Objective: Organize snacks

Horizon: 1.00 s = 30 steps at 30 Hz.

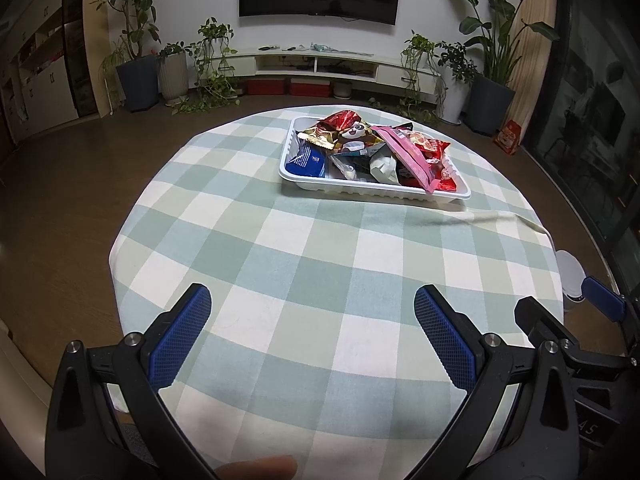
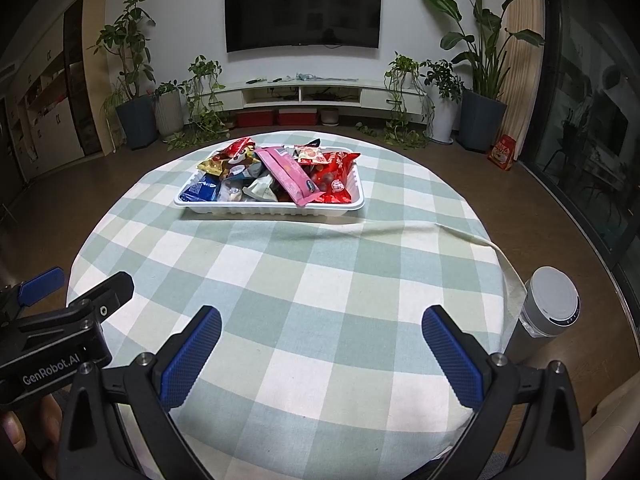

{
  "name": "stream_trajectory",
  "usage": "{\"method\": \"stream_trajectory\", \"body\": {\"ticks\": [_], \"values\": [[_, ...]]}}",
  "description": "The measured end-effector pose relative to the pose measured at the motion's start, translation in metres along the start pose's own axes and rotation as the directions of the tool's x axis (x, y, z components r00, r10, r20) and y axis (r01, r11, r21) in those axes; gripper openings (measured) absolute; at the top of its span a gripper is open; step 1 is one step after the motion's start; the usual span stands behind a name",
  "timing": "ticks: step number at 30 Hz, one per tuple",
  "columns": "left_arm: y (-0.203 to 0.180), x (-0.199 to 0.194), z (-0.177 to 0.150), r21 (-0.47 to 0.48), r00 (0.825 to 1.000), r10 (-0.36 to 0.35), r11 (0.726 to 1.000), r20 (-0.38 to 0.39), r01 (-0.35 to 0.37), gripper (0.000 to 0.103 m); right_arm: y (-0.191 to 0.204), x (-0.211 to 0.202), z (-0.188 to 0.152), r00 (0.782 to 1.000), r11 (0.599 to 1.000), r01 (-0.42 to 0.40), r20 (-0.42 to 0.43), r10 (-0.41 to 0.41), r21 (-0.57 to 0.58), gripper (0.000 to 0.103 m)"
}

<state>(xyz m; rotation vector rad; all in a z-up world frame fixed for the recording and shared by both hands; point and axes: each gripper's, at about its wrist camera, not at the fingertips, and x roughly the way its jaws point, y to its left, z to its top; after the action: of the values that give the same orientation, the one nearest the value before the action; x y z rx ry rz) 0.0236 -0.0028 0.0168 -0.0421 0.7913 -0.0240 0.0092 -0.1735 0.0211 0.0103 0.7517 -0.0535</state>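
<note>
A white plastic tray (image 1: pixel 360 192) (image 2: pixel 272 211) sits on the far half of the round table, heaped with several snack packets. A long pink packet (image 1: pixel 404 154) (image 2: pixel 286 174) lies slanted across the pile, with a red packet (image 1: pixel 434 148) (image 2: pixel 334 172) to its right and a blue one (image 1: pixel 306 160) (image 2: pixel 200 190) at the left end. My left gripper (image 1: pixel 312 312) is open over the near cloth, holding nothing. My right gripper (image 2: pixel 322 330) is open as well, empty, well short of the tray. Each gripper shows at the edge of the other's view.
The green and white checked cloth (image 1: pixel 304 264) (image 2: pixel 320 264) covers the table, with a raised fold at its right side (image 2: pixel 440 232). A grey cylindrical appliance (image 2: pixel 548 304) stands on the floor past the right edge. Potted plants and a TV cabinet line the far wall.
</note>
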Motion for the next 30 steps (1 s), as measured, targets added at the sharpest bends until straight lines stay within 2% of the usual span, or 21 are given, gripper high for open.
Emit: {"method": "stream_trajectory", "body": {"ticks": [11, 30], "values": [[0.0, 0.002, -0.002, 0.01, 1.0, 0.021, 1.0, 0.0, -0.021, 0.103, -0.002, 0.001, -0.009, 1.0, 1.0, 0.004, -0.001, -0.004, 0.003, 0.103], [-0.002, -0.001, 0.001, 0.02, 1.0, 0.013, 1.0, 0.011, -0.013, 0.103, -0.005, 0.0, -0.008, 1.0, 1.0, 0.004, -0.005, -0.004, 0.004, 0.103]]}}
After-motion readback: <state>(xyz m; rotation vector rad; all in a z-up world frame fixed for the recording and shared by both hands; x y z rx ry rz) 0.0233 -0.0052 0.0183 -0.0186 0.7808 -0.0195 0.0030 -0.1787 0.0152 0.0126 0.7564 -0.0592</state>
